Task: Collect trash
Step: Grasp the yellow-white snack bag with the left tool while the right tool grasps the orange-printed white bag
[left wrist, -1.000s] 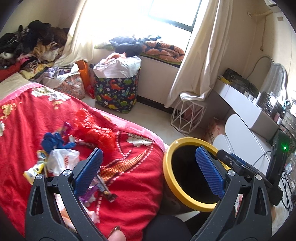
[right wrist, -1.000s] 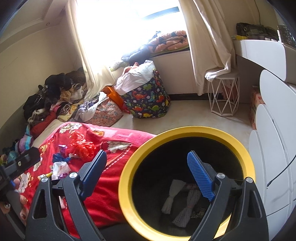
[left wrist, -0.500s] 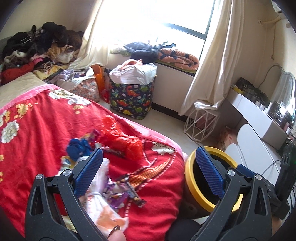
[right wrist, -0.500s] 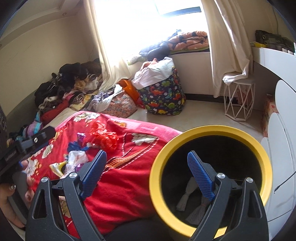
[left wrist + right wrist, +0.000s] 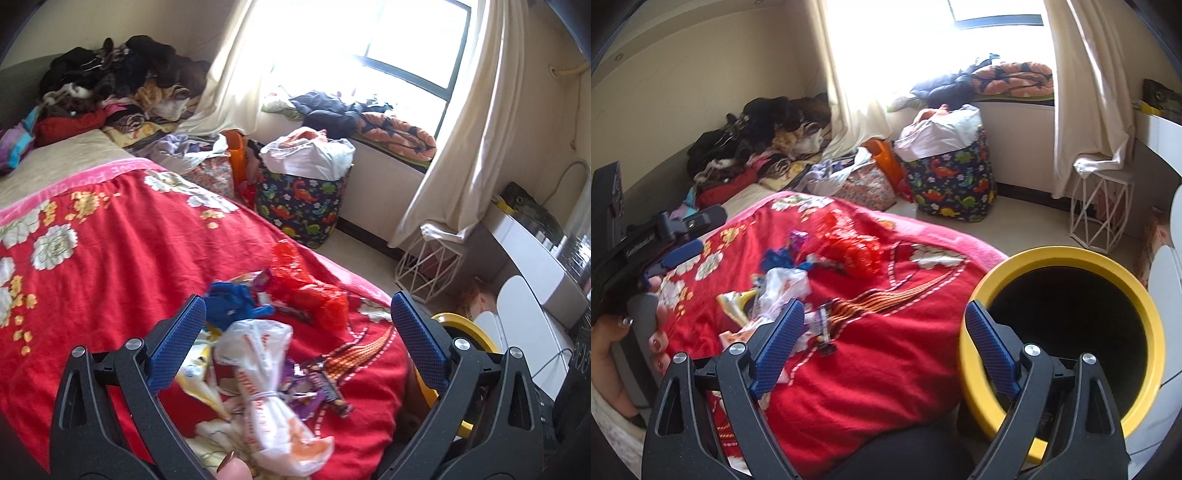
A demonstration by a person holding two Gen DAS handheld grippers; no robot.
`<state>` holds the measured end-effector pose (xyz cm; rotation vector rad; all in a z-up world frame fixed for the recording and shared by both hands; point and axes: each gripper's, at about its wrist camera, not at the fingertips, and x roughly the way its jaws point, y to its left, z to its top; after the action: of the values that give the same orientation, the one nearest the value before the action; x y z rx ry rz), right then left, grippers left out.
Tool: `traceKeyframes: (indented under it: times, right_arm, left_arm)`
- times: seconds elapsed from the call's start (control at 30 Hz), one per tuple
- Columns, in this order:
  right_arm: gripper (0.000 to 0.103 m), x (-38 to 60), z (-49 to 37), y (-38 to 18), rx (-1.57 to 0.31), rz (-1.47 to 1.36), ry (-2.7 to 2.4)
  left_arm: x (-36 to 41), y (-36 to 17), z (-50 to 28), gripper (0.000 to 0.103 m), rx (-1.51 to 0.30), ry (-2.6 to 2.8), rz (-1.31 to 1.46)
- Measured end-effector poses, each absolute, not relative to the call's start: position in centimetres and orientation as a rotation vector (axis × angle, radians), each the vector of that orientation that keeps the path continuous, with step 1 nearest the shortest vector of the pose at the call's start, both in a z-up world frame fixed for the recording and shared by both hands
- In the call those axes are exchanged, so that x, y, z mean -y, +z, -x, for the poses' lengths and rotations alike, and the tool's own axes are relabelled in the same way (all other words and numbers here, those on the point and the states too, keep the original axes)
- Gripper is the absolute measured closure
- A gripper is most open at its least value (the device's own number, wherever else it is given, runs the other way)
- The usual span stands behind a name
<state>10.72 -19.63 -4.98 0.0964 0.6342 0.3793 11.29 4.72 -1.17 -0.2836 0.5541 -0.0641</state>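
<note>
A bed covered by a red blanket (image 5: 110, 258) with white and gold flowers fills most of both views. At its far end a heap of clothes (image 5: 110, 85) lies against the wall, and beyond the bed's corner a dinosaur-print hamper (image 5: 301, 206) stands on the floor under the window, stuffed with a white bag. A yellow-rimmed bin (image 5: 1063, 258) with a black inside stands just beside the bed's near corner; in the left wrist view only a part of its rim shows. The trash lies in a loose cluster on the blanket near that corner: a crumpled red plastic bag (image 5: 310, 291), a knotted white plastic bag (image 5: 266, 387) with orange print, a blue scrap (image 5: 232, 306), and small purple and brown wrappers (image 5: 321, 387) next to the white bag. The left gripper (image 5: 295, 347) hangs above this cluster, its jaws wide with nothing between the pads. The right gripper (image 5: 886, 350) is held between the trash and the bin, its jaws also wide and empty.
</note>
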Motion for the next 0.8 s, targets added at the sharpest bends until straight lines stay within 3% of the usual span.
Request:
traceKeyframes:
  times: [0.63, 0.8]
  right_arm:
    - [0.017, 11.5, -8.9, -6.4, -0.715, 0.000, 0.583]
    - [0.017, 9.7, -8.8, -7.7, -0.751, 0.032, 0.607]
  left_arm:
    - [-10.9, -4.7, -11.2, 0.011, -0.685, 0.057, 0.343]
    - [-11.4, -6.0, -11.6, 0.026, -0.750, 0.039, 0.367]
